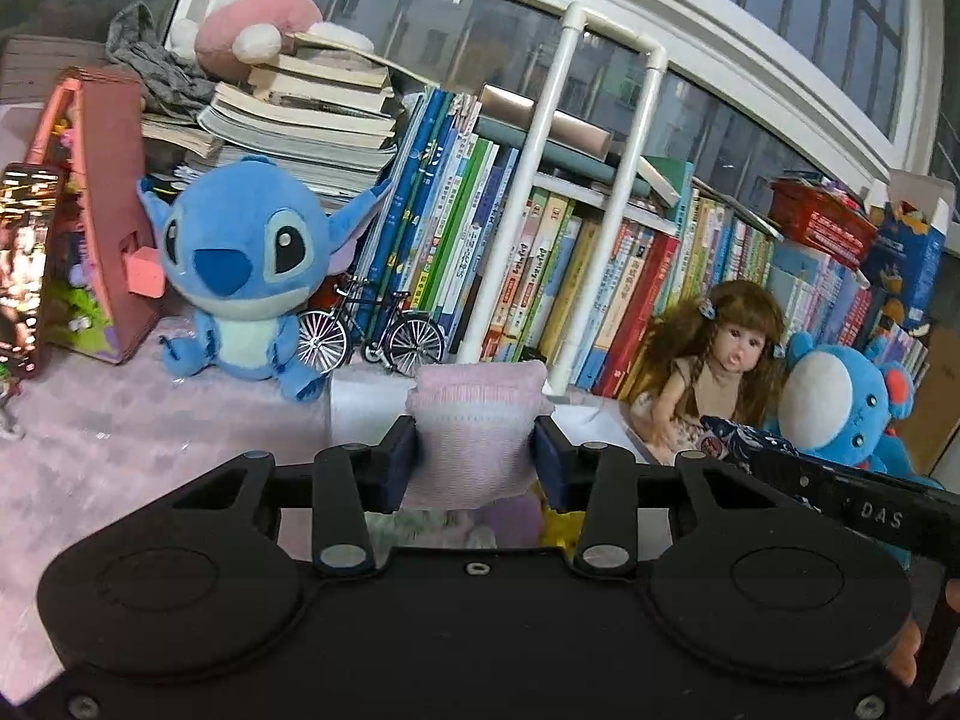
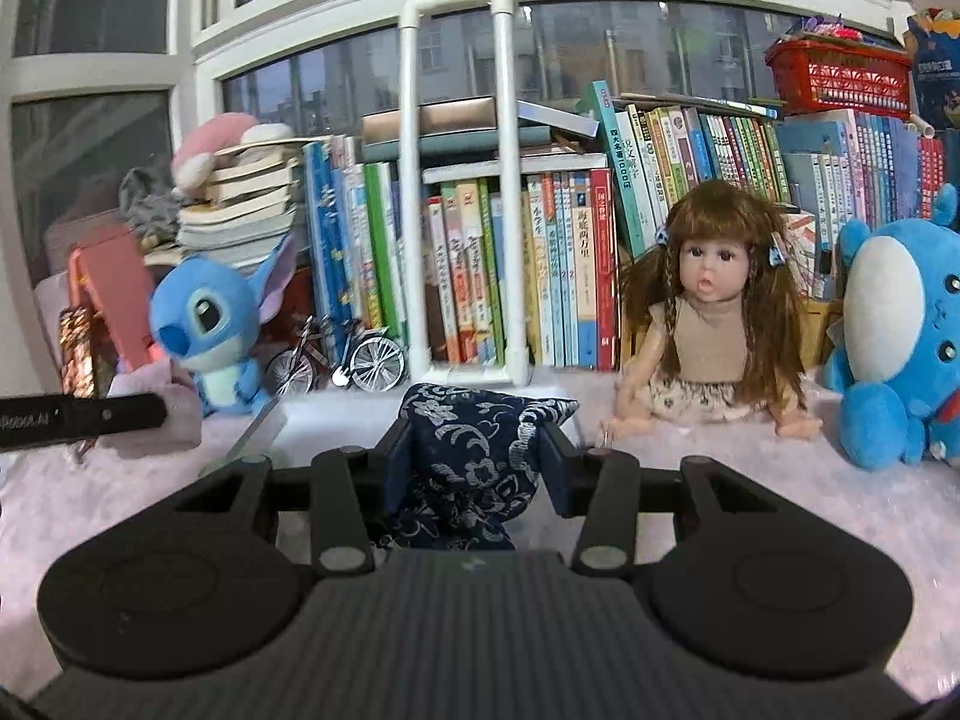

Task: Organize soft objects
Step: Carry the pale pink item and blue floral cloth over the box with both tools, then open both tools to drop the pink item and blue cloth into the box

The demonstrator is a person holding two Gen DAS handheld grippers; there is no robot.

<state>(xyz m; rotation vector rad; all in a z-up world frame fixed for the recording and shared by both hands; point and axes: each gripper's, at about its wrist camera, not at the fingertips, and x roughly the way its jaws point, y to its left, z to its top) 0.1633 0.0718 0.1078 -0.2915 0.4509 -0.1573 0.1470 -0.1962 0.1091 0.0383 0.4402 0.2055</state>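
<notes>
**Two soft bundles lifted clear, one in each hand**

Behind everything runs a big window, and below it a crowded row of books [image 2: 480,276] stands along the back of a surface covered in a pale pink fuzzy cloth [image 1: 120,450]; whether that surface is a desk or a bed cannot be told. Toys sit propped against the books so they stay upright: a blue plush [image 1: 240,264] beside a small model bicycle [image 1: 372,330], a long-haired doll [image 2: 708,324], and a second blue plush [image 2: 888,330] at the far right. A white pipe frame [image 2: 456,180] stands in front of the books.

The left hand-held gripper [image 1: 474,450] is clamped on a pink-and-white knitted piece [image 1: 474,426], its pads pinching the fabric at the sides so it bulges above them. The right hand-held gripper [image 2: 474,456] is narrowed on a navy floral cloth [image 2: 474,450], gripped the same way, with loose fabric hanging beneath. Both bundles are held off the pink cover, side by side; each gripper's finger shows at the edge of the other's view.

Squeezing from the sides probably keeps the limp fabric from slipping. The sorting seems mid-way: both pieces are in hand, with no destination evident yet.
</notes>
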